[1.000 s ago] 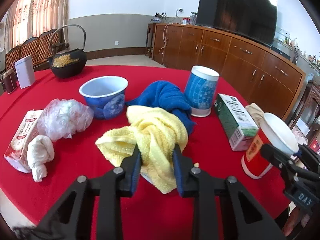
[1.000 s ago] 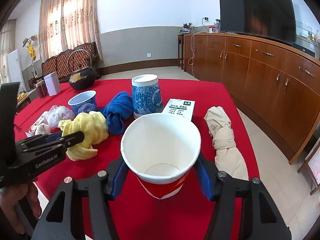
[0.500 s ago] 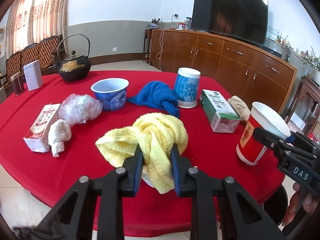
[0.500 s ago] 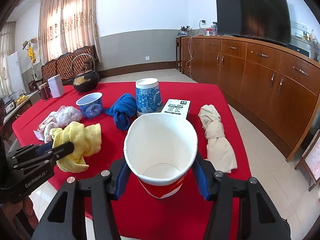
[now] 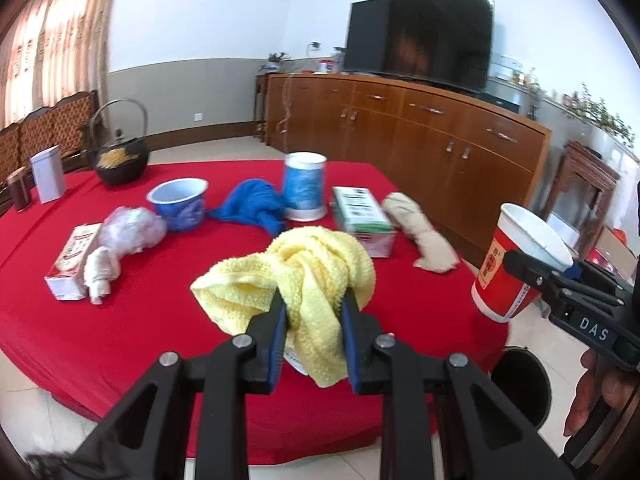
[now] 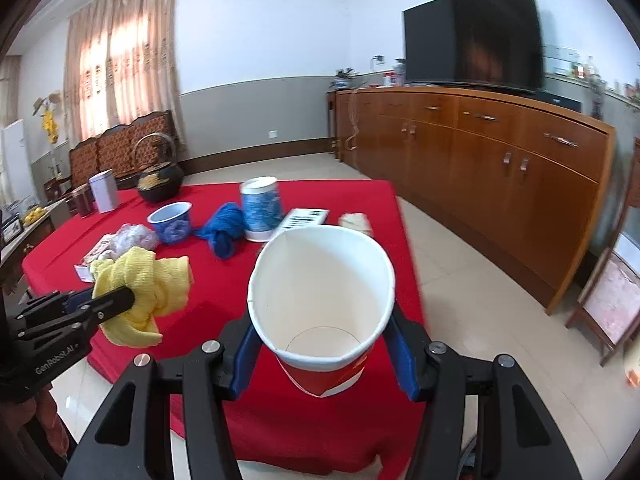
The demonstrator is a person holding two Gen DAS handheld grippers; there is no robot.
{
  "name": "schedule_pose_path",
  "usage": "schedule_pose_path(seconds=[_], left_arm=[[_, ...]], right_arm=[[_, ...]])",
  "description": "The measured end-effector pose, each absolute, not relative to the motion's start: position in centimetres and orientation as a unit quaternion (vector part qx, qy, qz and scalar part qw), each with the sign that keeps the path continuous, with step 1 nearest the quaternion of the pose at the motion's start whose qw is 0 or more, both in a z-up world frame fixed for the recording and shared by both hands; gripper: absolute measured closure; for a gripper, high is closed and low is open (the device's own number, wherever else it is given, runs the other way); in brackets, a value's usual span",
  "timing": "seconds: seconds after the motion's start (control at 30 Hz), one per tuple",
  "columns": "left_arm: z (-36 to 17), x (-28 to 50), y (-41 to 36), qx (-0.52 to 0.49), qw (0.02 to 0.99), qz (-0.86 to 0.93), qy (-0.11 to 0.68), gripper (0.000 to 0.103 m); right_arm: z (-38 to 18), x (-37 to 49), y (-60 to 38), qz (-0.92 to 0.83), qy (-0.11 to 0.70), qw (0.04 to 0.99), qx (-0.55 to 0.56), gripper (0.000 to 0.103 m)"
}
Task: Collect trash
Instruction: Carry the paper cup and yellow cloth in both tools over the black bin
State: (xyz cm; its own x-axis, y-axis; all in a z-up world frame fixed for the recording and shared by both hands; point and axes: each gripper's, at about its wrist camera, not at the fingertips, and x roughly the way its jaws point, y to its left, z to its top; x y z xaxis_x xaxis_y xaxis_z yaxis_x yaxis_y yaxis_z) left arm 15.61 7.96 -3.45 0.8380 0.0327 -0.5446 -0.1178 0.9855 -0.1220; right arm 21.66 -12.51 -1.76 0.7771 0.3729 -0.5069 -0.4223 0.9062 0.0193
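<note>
Left wrist view: my left tool (image 5: pixel 313 312) clamped the yellow cloth (image 5: pixel 308 276), my right tool (image 6: pixel 322 354) held the paper cup (image 6: pixel 320 300); several scraps remained on the counter (image 5: pixel 132 320), bin (image 5: pixel 520 384) below.

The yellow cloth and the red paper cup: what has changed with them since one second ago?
Both tongs pulled back from the red table, lifting their loads: the yellow knitted cloth now hangs near its edge and the red paper cup is beyond it. Both grips are unchanged; nothing else on the table moved.
</note>
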Motion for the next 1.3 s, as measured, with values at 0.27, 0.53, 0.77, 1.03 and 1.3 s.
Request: schedule_pose_path(seconds=[0.27, 0.53, 0.77, 1.03, 1.3], left_arm=[[-3.4, 15.9, 1.7, -0.056, 0.957, -0.029, 0.285, 0.077], [-4.1, 16.8, -5.6, -0.032, 0.948, -0.106, 0.299, 0.077], [-4.7, 17.3, -11.3, -0.007, 0.937, -0.159, 0.311, 0.077], [-7.2, 18.3, -17.2, 0.000, 0.914, -0.210, 0.347, 0.077], [-11.4, 19.1, -21.5, 0.015, 0.888, -0.236, 0.394, 0.077]], right_arm=[[-2.4, 20.4, -19.8, 0.150, 0.272, 0.950, -0.035, 0.045], [-3.8, 18.6, -28.6, 0.079, 0.292, 0.953, -0.027, 0.045], [-5.6, 17.2, -34.5, 0.035, 0.311, 0.950, -0.017, 0.045], [-8.9, 17.3, -39.2, 0.022, 0.346, 0.938, -0.021, 0.045], [-12.6, 18.7, -42.0, 0.067, 0.388, 0.917, -0.068, 0.045]])
